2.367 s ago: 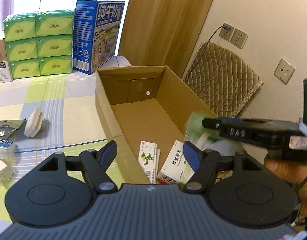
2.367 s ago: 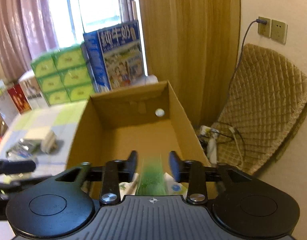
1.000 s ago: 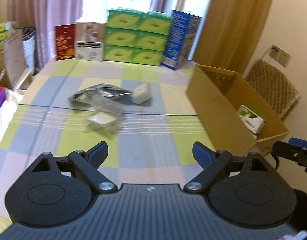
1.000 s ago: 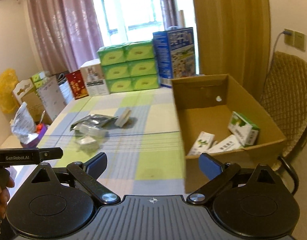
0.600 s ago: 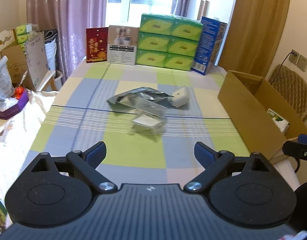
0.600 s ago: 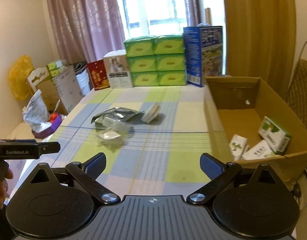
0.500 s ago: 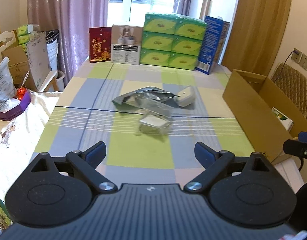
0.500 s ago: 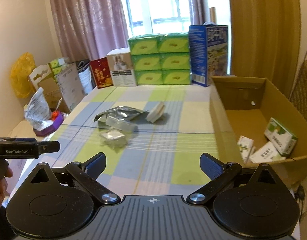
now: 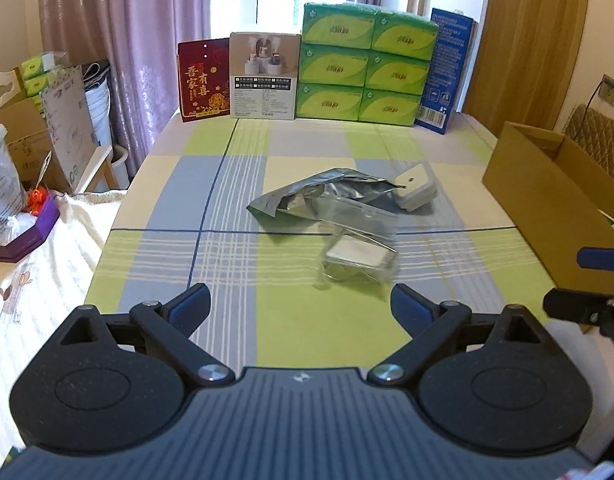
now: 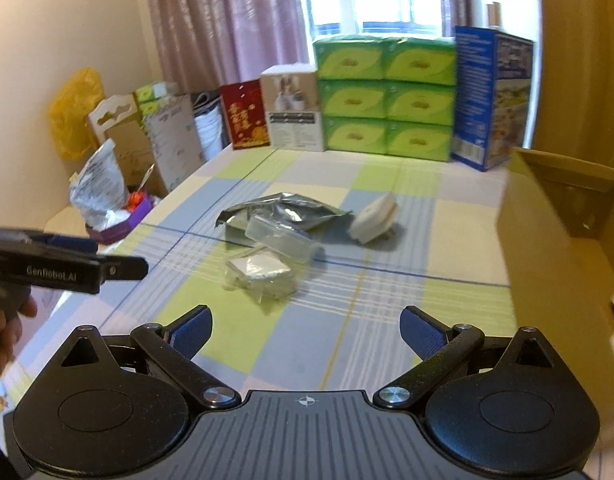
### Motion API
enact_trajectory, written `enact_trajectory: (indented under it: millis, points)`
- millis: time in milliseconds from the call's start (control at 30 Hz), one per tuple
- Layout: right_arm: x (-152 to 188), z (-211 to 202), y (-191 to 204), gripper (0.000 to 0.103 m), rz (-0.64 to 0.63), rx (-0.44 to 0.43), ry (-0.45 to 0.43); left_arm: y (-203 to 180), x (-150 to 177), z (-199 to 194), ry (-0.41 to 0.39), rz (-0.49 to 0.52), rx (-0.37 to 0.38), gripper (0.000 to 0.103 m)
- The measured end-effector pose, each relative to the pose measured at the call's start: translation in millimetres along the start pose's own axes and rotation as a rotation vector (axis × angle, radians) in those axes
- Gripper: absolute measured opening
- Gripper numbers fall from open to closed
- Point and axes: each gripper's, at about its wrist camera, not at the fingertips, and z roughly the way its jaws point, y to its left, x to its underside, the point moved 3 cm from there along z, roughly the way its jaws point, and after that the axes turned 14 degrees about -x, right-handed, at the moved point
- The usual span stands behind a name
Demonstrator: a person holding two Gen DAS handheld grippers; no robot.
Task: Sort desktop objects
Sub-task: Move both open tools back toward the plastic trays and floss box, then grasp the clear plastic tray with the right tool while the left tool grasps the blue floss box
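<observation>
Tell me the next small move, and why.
Probably ease the left gripper forward and down onto the clear packet. Both grippers are open and empty, and that packet lies nearest, ahead of the foil bag and white adapter, with the box waiting at right.

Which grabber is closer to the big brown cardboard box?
The right gripper. The cardboard box sits just off its right side, while the left gripper is further left, with the right gripper between it and the box.

Home room, curtains [image 9: 119, 32], tablecloth [image 9: 307, 148], tissue packs [image 9: 367, 64]
</observation>
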Motion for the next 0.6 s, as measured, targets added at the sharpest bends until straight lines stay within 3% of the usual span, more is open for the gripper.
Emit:
enact_trajectory:
  millis: [267, 467, 600]
  points:
    - [-6.0, 72.1, -19.3, 0.097, -0.05, -0.038, 0.055, 4.3, -8.5, 46.3, 0.029, 0.026, 0.014, 0.094]
    - [-6.4, 121.0, -30.0, 0.097, -0.035, -0.096, 0.103, -2.4, -14.3, 66.0, -0.014, 0.156, -0.021, 0.094]
    - [-7.7, 148.0, -33.8, 0.097, -0.059, -0.114, 0.123, 1.1, -15.7, 81.3, 0.002, 0.185, -0.001, 0.094]
